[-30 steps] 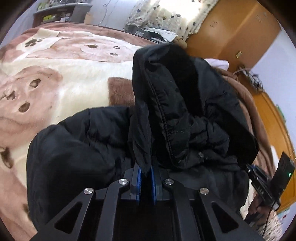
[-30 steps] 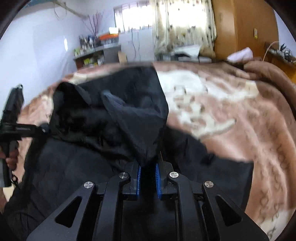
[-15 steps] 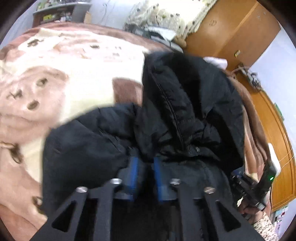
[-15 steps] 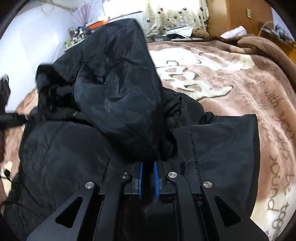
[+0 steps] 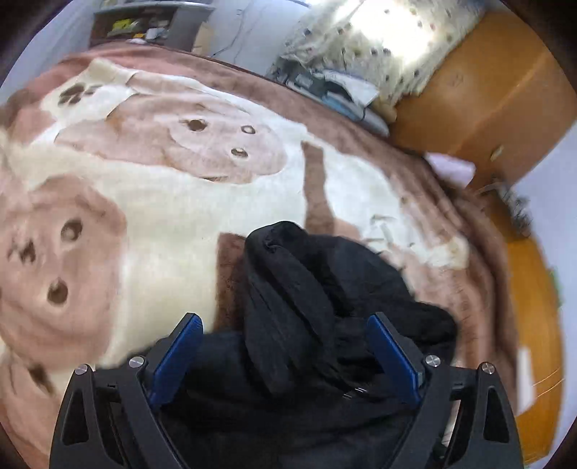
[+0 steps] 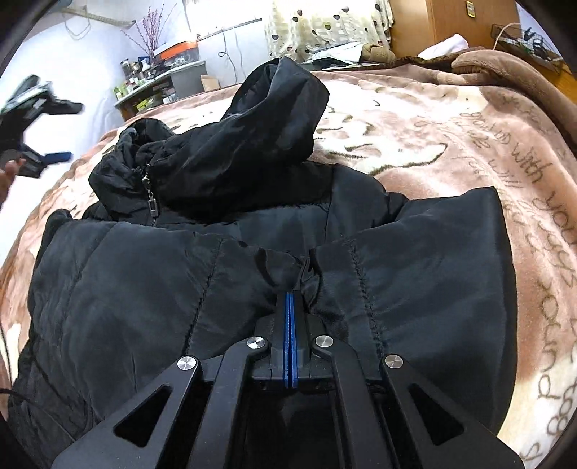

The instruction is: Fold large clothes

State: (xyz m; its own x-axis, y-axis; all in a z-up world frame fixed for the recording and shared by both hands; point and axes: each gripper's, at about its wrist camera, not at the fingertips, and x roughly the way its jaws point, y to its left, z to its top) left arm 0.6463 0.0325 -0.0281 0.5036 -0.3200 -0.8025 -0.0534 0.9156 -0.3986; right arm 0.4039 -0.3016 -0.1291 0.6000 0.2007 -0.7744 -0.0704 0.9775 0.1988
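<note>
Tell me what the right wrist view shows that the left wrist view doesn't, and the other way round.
Only the right wrist view shows the right gripper shut on a fold of the black jacket, the zipper pull, the raised hood, and the left gripper from the side, lifted clear of the cloth.

Only the left wrist view shows the left gripper with jaws wide open and a bear face on the blanket.

Both show the black jacket lying on the blanket, the curtain and the wooden wardrobe.
</note>
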